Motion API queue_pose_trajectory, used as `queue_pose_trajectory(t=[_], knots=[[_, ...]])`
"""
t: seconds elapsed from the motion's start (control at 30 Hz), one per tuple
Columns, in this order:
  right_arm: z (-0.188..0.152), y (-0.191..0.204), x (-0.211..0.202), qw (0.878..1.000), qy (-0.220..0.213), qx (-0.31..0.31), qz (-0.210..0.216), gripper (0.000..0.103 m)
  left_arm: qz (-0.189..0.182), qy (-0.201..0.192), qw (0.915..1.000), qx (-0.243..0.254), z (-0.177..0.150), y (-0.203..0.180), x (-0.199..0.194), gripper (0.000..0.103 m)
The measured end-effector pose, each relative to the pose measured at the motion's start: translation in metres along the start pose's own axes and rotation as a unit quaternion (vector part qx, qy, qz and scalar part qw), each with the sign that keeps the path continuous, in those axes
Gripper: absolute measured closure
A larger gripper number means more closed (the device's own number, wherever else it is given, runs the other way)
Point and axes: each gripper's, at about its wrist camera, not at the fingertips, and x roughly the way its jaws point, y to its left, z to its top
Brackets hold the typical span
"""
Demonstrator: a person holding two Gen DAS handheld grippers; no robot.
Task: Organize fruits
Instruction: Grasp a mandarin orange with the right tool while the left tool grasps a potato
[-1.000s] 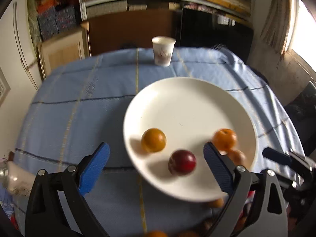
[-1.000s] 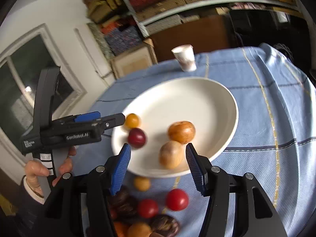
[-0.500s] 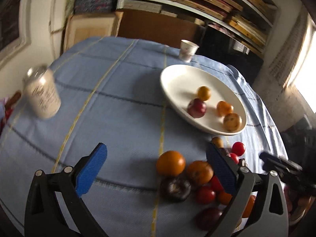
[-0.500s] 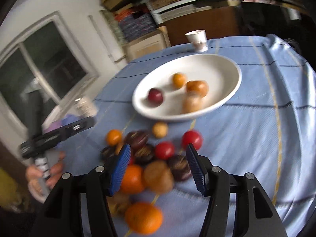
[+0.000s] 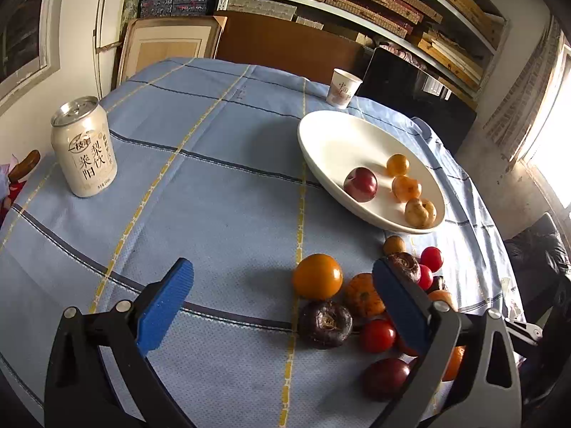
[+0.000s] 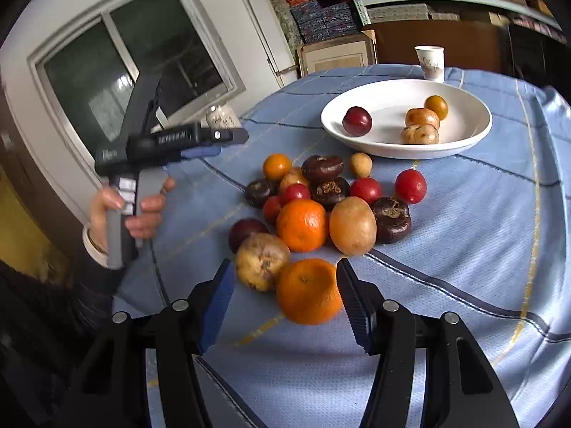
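Note:
A white plate [image 5: 324, 135] [image 6: 474, 132] on the blue cloth holds a dark red plum [image 5: 360, 184] [image 6: 357, 121] and three yellow-brown fruits. A pile of loose fruit lies in front of it: oranges, red tomatoes, dark chestnut-like fruits. My left gripper [image 5: 282, 303] is open and empty, held above the cloth left of the pile, near an orange fruit [image 5: 317, 276]. My right gripper [image 6: 285, 303] is open, its fingers on either side of the nearest orange [image 6: 308, 290], apart from it. The left gripper also shows in the right wrist view [image 6: 214, 144].
A drink can [image 5: 84, 146] stands at the left of the table. A paper cup [image 5: 342, 88] [image 6: 430, 62] stands behind the plate. Shelves with boxes and a wooden board lie beyond the far edge. A window is at the left of the right wrist view.
Both grippers have pulled back from the plate toward the near side of the table. The fruit pile and the can have come into view. Both stay open.

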Motion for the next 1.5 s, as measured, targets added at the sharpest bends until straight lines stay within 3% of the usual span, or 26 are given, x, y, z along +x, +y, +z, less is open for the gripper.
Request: queue_pose_trajectory(t=[0.23, 0.6, 0.87, 1.07, 1.2, 1.3, 1.37, 1.43, 1.5], knots=[[-0.004, 0.009, 0.01, 0.998, 0.025, -0.028, -0.044, 0.044, 0.002, 0.001, 1.0, 0.006, -0.001, -0.001, 0.0, 0.004], [-0.008, 0.009, 0.025, 0.995, 0.052, -0.044, -0.077, 0.043, 0.006, 0.004, 0.9998, 0.018, -0.003, -0.006, 0.002, 0.004], [-0.007, 0.004, 0.03, 0.995, 0.059, -0.029, -0.079, 0.054, 0.009, 0.006, 0.9996, 0.024, -0.005, -0.009, 0.004, 0.004], [-0.006, 0.002, 0.029, 0.995, 0.054, -0.024, -0.078, 0.055, 0.008, 0.01, 0.9996, 0.025, -0.006, -0.009, 0.005, 0.004], [0.0, -0.018, 0.017, 0.997, 0.028, 0.033, -0.062, 0.055, -0.001, 0.012, 0.9979, 0.064, -0.012, -0.022, 0.003, 0.004], [0.002, -0.04, 0.006, 0.995, 0.0, 0.092, -0.049, 0.055, -0.035, 0.012, 0.9918, 0.122, -0.022, -0.044, -0.003, 0.005], [0.002, -0.054, 0.0, 0.991, -0.014, 0.129, -0.044, 0.055, -0.082, 0.013, 0.9799, 0.181, -0.035, -0.065, -0.011, 0.005], [0.001, -0.064, -0.003, 0.987, -0.021, 0.153, -0.035, 0.055, -0.114, 0.011, 0.9647, 0.237, -0.048, -0.086, -0.019, 0.007], [0.0, -0.07, -0.005, 0.985, -0.025, 0.17, -0.02, 0.055, -0.127, 0.002, 0.9437, 0.306, -0.068, -0.108, -0.027, 0.025]])
